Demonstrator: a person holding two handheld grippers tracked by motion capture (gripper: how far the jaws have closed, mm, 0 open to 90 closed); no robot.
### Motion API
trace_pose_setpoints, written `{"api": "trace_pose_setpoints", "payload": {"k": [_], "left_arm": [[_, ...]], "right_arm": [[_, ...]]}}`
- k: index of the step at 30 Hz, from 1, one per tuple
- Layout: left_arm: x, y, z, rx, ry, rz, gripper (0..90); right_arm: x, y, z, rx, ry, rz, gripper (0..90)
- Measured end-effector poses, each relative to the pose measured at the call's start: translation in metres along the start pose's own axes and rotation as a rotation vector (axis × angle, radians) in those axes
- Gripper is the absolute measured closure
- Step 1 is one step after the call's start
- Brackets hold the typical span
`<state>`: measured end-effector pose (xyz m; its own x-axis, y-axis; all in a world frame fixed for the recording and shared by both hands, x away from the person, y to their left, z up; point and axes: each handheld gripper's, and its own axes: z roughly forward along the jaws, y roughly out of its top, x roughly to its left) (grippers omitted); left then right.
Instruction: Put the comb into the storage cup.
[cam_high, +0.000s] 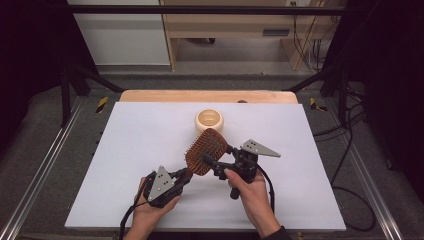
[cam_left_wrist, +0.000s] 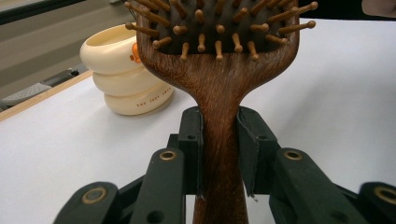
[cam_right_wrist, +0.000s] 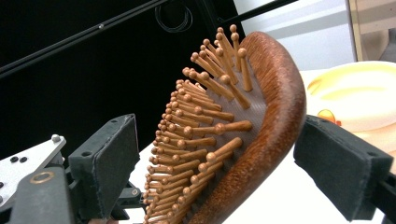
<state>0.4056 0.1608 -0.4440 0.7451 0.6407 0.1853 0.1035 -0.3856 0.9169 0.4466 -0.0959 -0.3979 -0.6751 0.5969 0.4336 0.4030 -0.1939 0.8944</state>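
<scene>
The left gripper (cam_high: 184, 176) has its fingers clamped on the handle of the brown wooden paddle hairbrush (cam_high: 205, 150), steadying it above the white desk (cam_high: 130, 150) so the right gripper (cam_right_wrist: 243, 163), fingers apart, can straddle its head.

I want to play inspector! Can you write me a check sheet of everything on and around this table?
Surface: white table top, with a wooden edge at the far side.
Job's things: wooden hairbrush, held up off the table, bristles showing.
Clutter: cream ring-shaped bowl standing behind the brush.
Grippers: left gripper shut on the brush handle; right gripper open, its pads either side of the brush head, the right pad at the rim, the left pad apart.
Cables: one trails from each gripper; more lie on the floor at right.
Surroundings: grey floor, metal rails, wooden furniture behind.
</scene>
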Motion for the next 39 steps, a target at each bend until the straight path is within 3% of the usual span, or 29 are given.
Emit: {"api": "trace_pose_setpoints", "payload": {"k": [13, 19, 30, 39], "left_arm": [[-0.0042, 0.0016, -0.0001, -0.006, -0.004, 0.018, 72.4], [-0.0076, 0.0004, 0.0027, 0.005, -0.009, 0.036, 72.4], [-0.0081, -0.0018, 0.0059, 0.005, -0.019, 0.002, 72.5], [-0.0078, -0.0010, 0.0065, 0.007, -0.021, -0.014, 72.4]], "right_arm": [[-0.0024, -0.0013, 0.0001, -0.004, 0.017, 0.033, 23.0], [-0.0032, -0.0033, 0.0006, -0.006, 0.040, 0.050, 36.2], [-0.0048, -0.0044, -0.0010, -0.016, 0.058, 0.099, 46.0], [0.0015, -0.0031, -0.0020, -0.033, 0.060, 0.105, 50.8]]}}
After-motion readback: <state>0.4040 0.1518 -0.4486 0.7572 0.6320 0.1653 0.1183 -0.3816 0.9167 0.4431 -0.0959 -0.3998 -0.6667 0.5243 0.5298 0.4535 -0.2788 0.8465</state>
